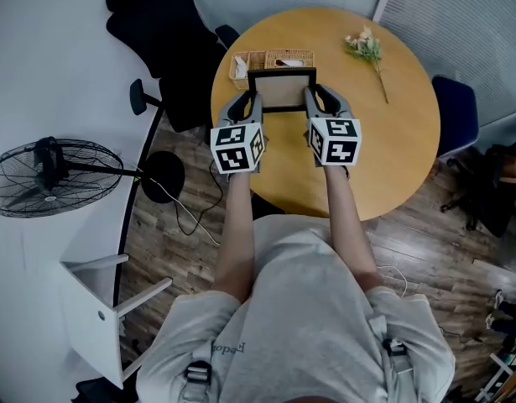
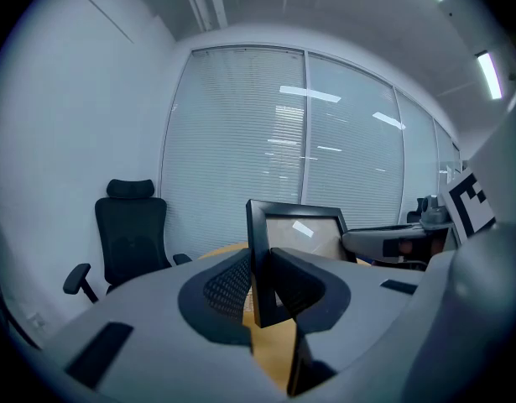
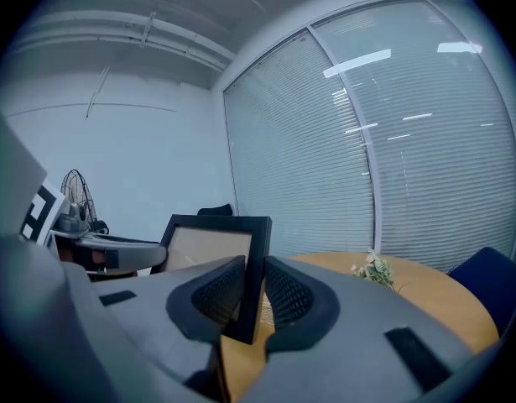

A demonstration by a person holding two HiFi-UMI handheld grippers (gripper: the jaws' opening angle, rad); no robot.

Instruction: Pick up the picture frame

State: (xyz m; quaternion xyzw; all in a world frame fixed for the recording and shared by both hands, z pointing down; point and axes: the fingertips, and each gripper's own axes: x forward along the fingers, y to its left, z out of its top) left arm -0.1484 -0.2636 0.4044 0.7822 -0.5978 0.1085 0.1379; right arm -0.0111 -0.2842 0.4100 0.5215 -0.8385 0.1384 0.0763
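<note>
A black picture frame (image 1: 281,87) with a beige inside hangs above the round wooden table (image 1: 400,133), held between both grippers. My left gripper (image 1: 251,101) is shut on the frame's left side bar (image 2: 259,259), and my right gripper (image 1: 312,97) is shut on its right side bar (image 3: 252,275). In each gripper view the dark ribbed pads press on the bar from both sides. The frame (image 2: 301,225) stands upright, and its lower edge is hidden behind the jaws.
A wicker tray (image 1: 274,60) sits on the table just beyond the frame, and a sprig of dried flowers (image 1: 368,50) lies at the far right. A black office chair (image 1: 169,32) stands to the left, a floor fan (image 1: 56,175) and a white chair (image 1: 94,309) lower left, a blue chair (image 1: 456,116) to the right.
</note>
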